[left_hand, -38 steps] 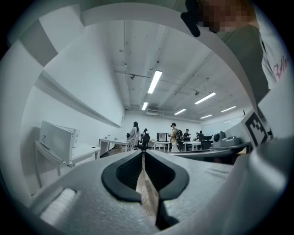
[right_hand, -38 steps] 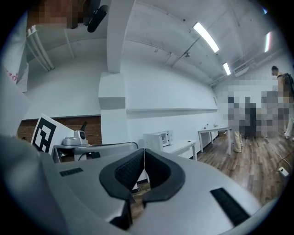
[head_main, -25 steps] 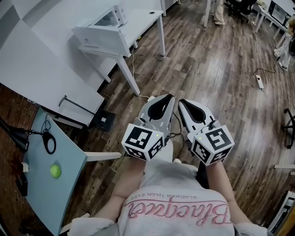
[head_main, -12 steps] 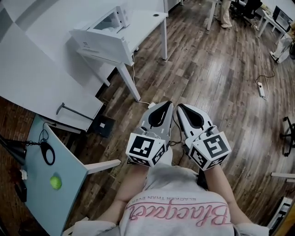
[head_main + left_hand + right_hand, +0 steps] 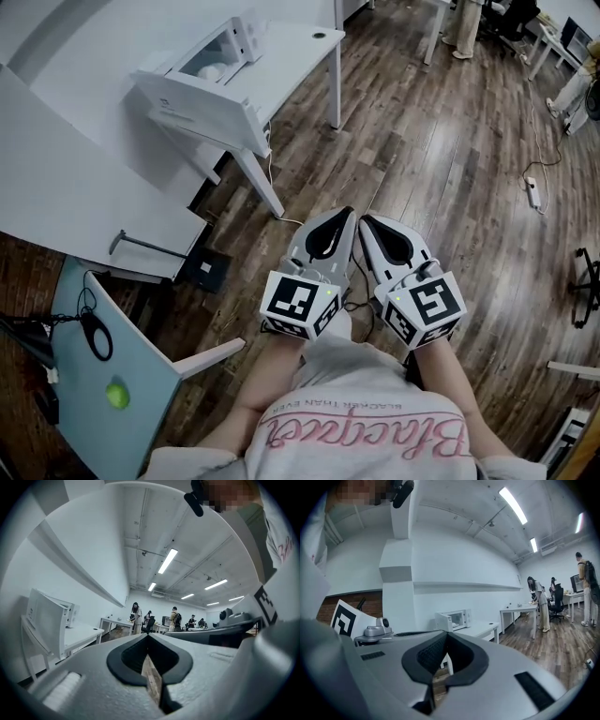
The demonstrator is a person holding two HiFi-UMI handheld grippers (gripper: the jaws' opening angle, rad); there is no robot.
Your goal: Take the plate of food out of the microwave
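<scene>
As one microwave (image 5: 208,82) stands open, left claw (image 5: 341,217) and right claw (image 5: 369,221) sit closed.

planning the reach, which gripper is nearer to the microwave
Left, slightly. The left gripper is on the side toward the microwave; the right gripper sits beside it, farther over. Both are far off.

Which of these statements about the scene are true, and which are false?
1. The microwave has its door open. True.
2. The left gripper has its jaws wide open. False: they are together, with nothing between them.
3. A green ball lies on the pale blue table. True.
4. The right gripper reaches inside the microwave. False: it is well apart from it, over the wooden floor, jaws together.
</scene>
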